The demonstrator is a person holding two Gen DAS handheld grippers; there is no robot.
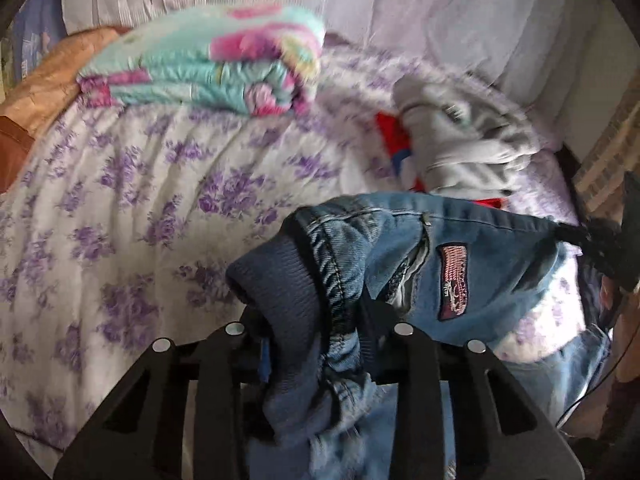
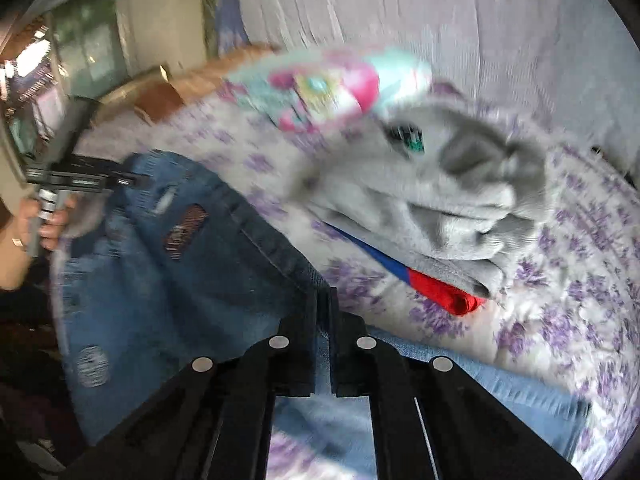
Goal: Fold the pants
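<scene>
Blue denim pants (image 1: 460, 248) with a ribbed navy waistband and a pink patch hang between my two grippers above a bed. My left gripper (image 1: 320, 320) is shut on the waistband's left end, with cloth bunched between its fingers. In the right wrist view the pants (image 2: 180, 280) spread to the left, and my right gripper (image 2: 323, 304) is shut on their waistband edge. The left gripper (image 2: 120, 178) shows at the far left there, holding the other end. The right gripper (image 1: 600, 244) shows at the right edge of the left wrist view.
The bed has a white sheet with purple flowers (image 1: 140, 200). A folded teal and pink blanket (image 1: 216, 60) lies at the back. A grey garment (image 2: 440, 208) lies on a red and blue one (image 2: 440, 288) to the right. A pale curtain (image 1: 400, 0) hangs behind.
</scene>
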